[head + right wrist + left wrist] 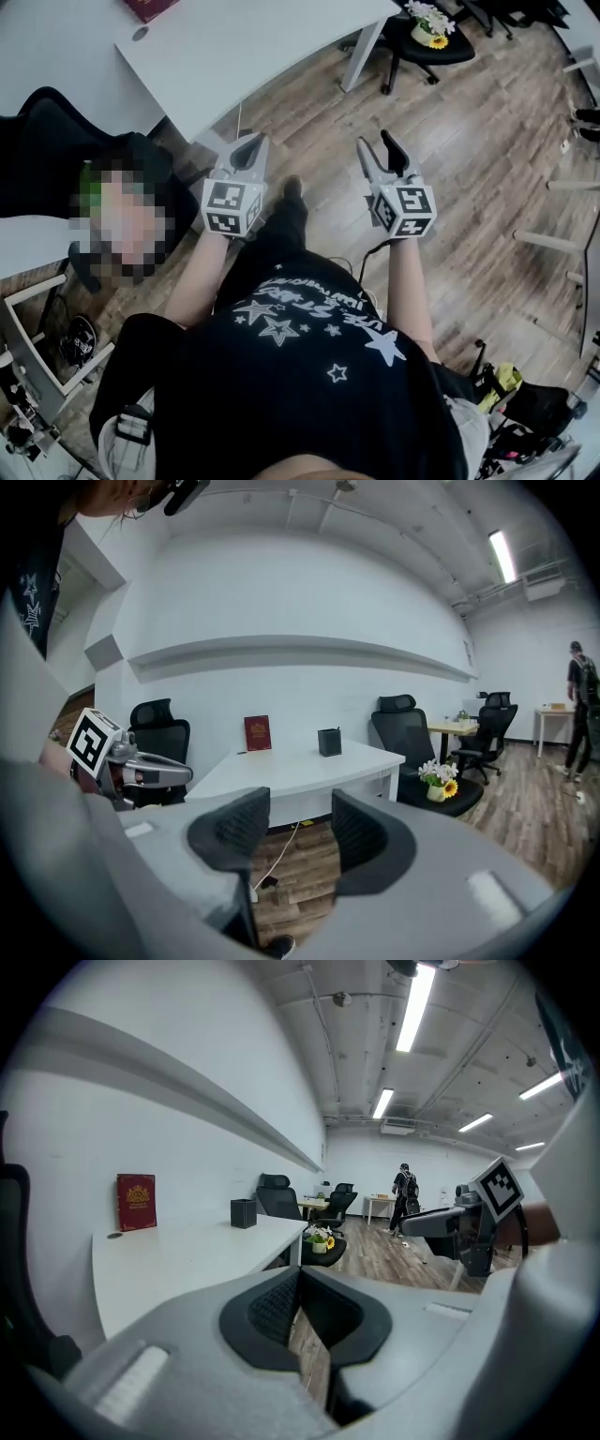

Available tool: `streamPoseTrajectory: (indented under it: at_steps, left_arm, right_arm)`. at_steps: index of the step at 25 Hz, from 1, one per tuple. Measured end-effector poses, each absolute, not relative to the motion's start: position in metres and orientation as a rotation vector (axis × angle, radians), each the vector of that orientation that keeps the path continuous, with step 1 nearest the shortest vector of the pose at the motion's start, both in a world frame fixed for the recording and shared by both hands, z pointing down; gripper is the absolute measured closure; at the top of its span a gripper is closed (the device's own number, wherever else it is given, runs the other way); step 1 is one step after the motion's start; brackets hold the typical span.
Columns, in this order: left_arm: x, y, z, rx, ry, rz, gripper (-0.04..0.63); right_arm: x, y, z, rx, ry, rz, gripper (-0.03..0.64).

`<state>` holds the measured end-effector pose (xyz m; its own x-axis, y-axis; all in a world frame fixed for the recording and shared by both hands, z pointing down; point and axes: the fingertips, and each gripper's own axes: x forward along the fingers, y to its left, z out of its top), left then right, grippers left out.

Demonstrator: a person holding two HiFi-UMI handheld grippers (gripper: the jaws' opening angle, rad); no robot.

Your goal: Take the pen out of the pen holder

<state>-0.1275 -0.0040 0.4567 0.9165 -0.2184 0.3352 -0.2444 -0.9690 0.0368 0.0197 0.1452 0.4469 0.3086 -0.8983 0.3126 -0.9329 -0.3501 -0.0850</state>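
A small black pen holder [329, 742] stands on the far part of a white desk [300, 766], well beyond both grippers; a thin dark pen tip [337, 729] seems to stick out of it. The left gripper view also shows this pen holder [243, 1213] on the desk [187, 1260]. My left gripper [251, 145] hangs over the wooden floor near the desk corner [244, 47], its jaws shut and empty [299, 1274]. My right gripper [377, 148] is level with it on the right, jaws open with nothing between them [300, 832]. The head view does not show the pen holder.
A red book [257, 733] leans on the wall at the desk's back. A black office chair [427, 47] right of the desk carries a pot of flowers [439, 782]. Another black chair [56, 141] stands at the left. A person [406, 1199] walks far off.
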Motion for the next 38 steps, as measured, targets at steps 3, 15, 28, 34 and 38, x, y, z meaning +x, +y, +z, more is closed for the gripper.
streamPoseTrajectory:
  at_steps: [3, 15, 28, 34, 38]
  left_arm:
    - [-0.09, -0.042, 0.462, 2.968, -0.387, 0.531, 0.584]
    - [0.013, -0.179, 0.456, 2.945, -0.458, 0.557, 0.584]
    - [0.081, -0.252, 0.45, 2.891, -0.745, 0.538, 0.584]
    - [0.111, -0.278, 0.439, 2.816, -0.991, 0.515, 0.584]
    - [0.122, -0.286, 0.436, 2.748, -1.117, 0.511, 0.584]
  right_arm:
    - [0.062, 0.111, 0.446, 2.441, -1.714, 0.485, 0.407]
    - [0.178, -0.041, 0.443, 2.392, -1.78, 0.538, 0.407]
    - [0.283, -0.156, 0.437, 2.219, -1.99, 0.458, 0.407]
    - [0.325, -0.228, 0.431, 2.043, -2.184, 0.442, 0.407]
    - [0.34, -0.266, 0.431, 1.933, -2.273, 0.421, 0.407]
